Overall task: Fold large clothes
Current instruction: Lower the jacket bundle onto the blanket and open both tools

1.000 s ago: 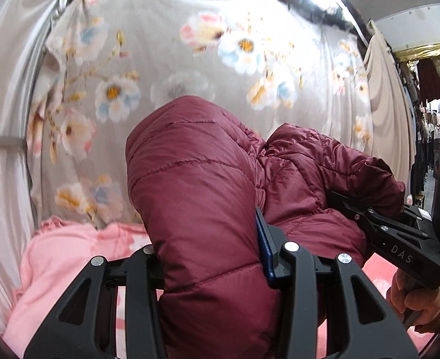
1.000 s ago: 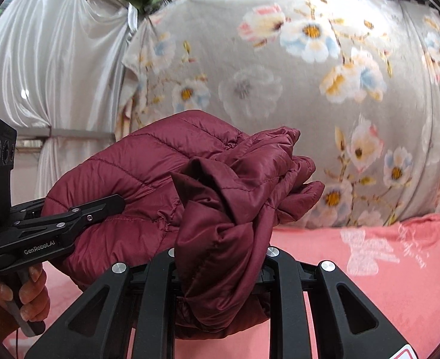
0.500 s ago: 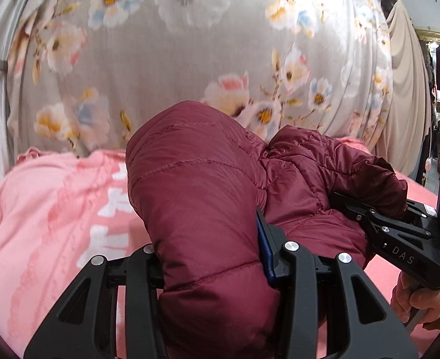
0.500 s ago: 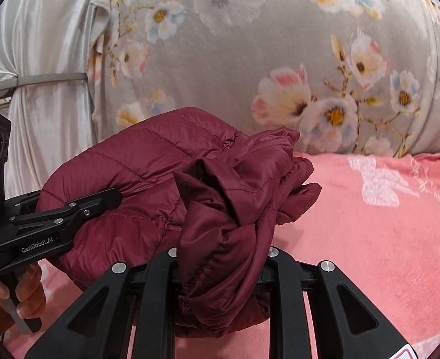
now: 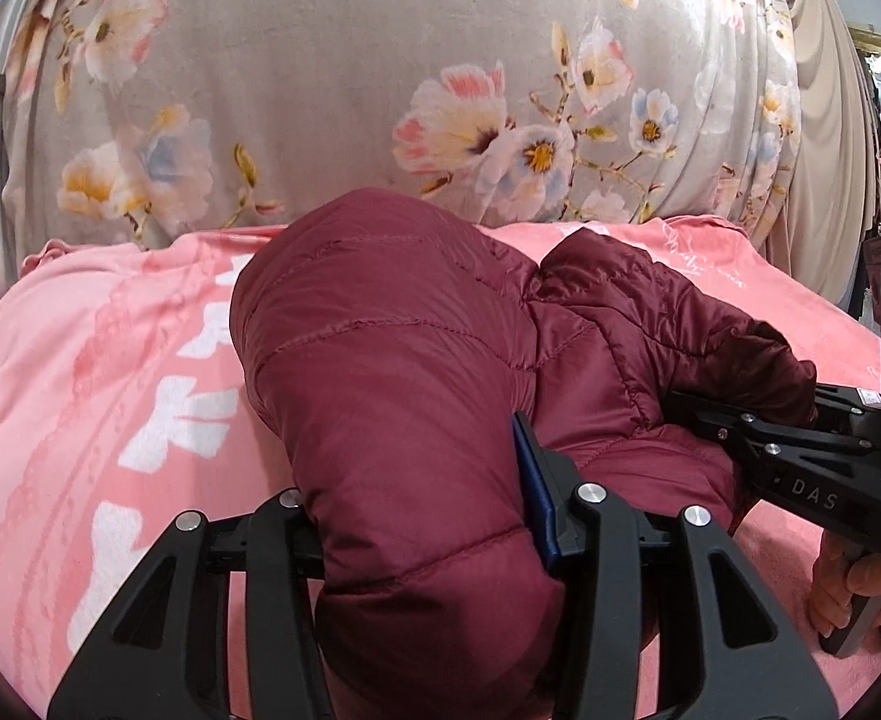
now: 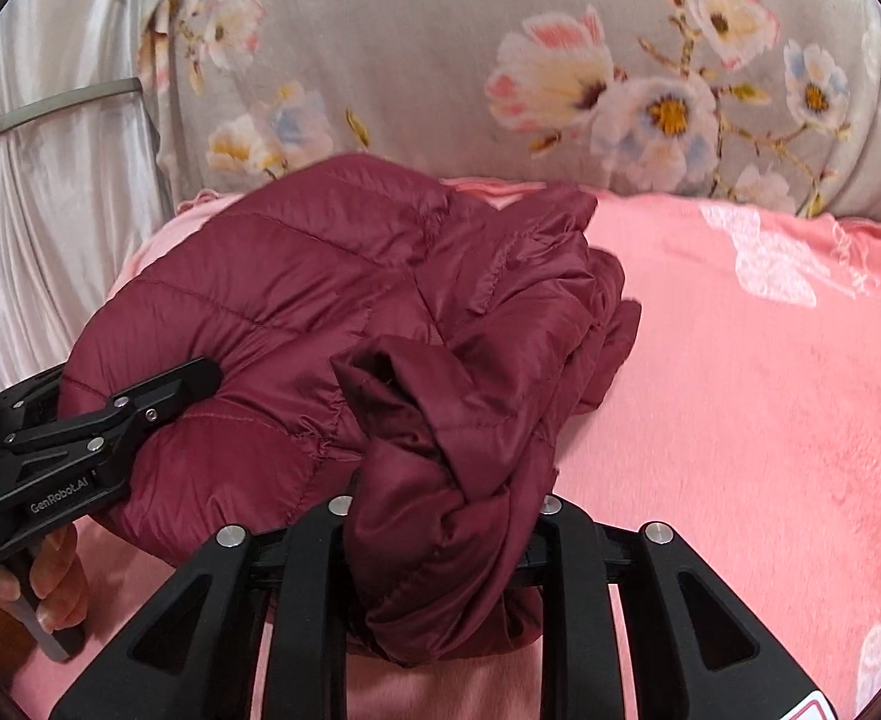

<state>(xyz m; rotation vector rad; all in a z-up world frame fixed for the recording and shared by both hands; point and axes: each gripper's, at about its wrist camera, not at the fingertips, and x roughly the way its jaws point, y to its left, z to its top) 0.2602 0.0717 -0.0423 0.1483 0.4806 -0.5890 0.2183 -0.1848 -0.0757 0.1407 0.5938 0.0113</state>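
Observation:
A bundled maroon quilted jacket [image 5: 416, 372] is down low over the pink blanket [image 5: 110, 390]. My left gripper [image 5: 407, 498] grips its thick padded fold; the jaws are opening, with the fabric still pressed between them. In the right wrist view the same jacket [image 6: 296, 300] shows its bunched thin end, caught in my right gripper [image 6: 446, 510], whose jaws are also opening around the cloth. The right gripper [image 5: 740, 426] reaches into the jacket from the right, and the left gripper [image 6: 188, 378] from the left. Both sets of fingertips are hidden by fabric.
The pink blanket [image 6: 770, 390] with white prints covers the whole surface. A grey floral cloth [image 5: 380, 90] hangs behind it, with a silvery curtain [image 6: 68, 150] at the left. A hand [image 5: 860, 588] holds the right gripper's handle and another hand [image 6: 50, 576] the left one.
Both grippers have sunk and tipped downward with the jacket still in them. The pink blanket now fills much more of both views, and the bundle is close to it.

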